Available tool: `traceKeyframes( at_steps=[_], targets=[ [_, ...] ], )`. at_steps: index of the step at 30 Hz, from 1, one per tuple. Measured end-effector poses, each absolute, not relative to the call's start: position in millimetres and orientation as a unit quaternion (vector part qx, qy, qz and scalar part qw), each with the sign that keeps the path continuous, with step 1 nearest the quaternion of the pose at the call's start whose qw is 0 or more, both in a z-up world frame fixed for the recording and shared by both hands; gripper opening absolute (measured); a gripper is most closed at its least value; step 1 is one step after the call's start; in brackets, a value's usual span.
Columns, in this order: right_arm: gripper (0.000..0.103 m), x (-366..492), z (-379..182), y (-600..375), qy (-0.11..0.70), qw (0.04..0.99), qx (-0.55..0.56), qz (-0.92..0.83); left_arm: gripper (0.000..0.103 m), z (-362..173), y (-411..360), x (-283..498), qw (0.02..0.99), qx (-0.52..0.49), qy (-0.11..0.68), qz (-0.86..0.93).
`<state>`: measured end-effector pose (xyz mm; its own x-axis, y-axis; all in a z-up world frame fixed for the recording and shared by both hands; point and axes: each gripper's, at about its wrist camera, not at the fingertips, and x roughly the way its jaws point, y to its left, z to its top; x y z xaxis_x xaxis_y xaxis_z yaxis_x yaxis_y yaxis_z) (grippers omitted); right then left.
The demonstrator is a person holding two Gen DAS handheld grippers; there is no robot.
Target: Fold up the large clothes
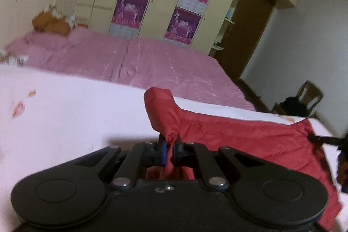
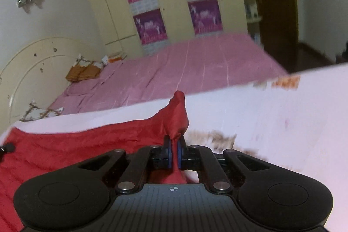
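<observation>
A large red garment (image 1: 239, 136) lies spread on a pale pink printed cloth (image 1: 65, 114). My left gripper (image 1: 169, 140) is shut on a bunched corner of it, which sticks up past the jaws. At the right edge of the left wrist view the other gripper's tip shows dark against the red cloth. In the right wrist view the red garment (image 2: 87, 145) stretches off to the left. My right gripper (image 2: 174, 141) is shut on another pinched corner that rises to a point above the pads.
Beyond the pale cloth (image 2: 271, 123) lies a bed with a pink sheet (image 1: 152, 64) and brown pillows (image 1: 52, 23). Cream wardrobes with purple posters (image 2: 148, 25) stand behind. A dark doorway (image 1: 250, 27) and a chair (image 1: 304, 99) are at the right.
</observation>
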<state>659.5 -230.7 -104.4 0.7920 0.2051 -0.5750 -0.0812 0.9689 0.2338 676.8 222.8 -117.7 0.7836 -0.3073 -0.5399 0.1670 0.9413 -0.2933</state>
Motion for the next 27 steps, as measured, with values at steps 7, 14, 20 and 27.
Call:
traceKeyframes(
  at_steps=[7, 14, 20, 27],
  targets=[
    [0.004, 689.5, -163.9, -226.0, 0.409, 0.91, 0.058, 0.024, 0.006, -168.5, 205.3, 711.7, 0.913, -0.084, 0.386, -0.099],
    [0.004, 684.7, -172.0, -225.1, 0.394, 0.917, 0.056, 0.022, 0.01, -172.1, 202.5, 702.8, 0.919, -0.067, 0.377, -0.093],
    [0.094, 668.1, -148.2, -232.7, 0.363, 0.93, 0.05, -0.013, 0.079, -142.1, 206.1, 686.1, 0.932, -0.08, 0.347, -0.067],
    [0.049, 590.6, -106.0, -222.8, 0.319, 0.944, 0.055, 0.064, 0.06, -98.9, 183.0, 584.8, 0.947, -0.064, 0.294, -0.11]
  ],
)
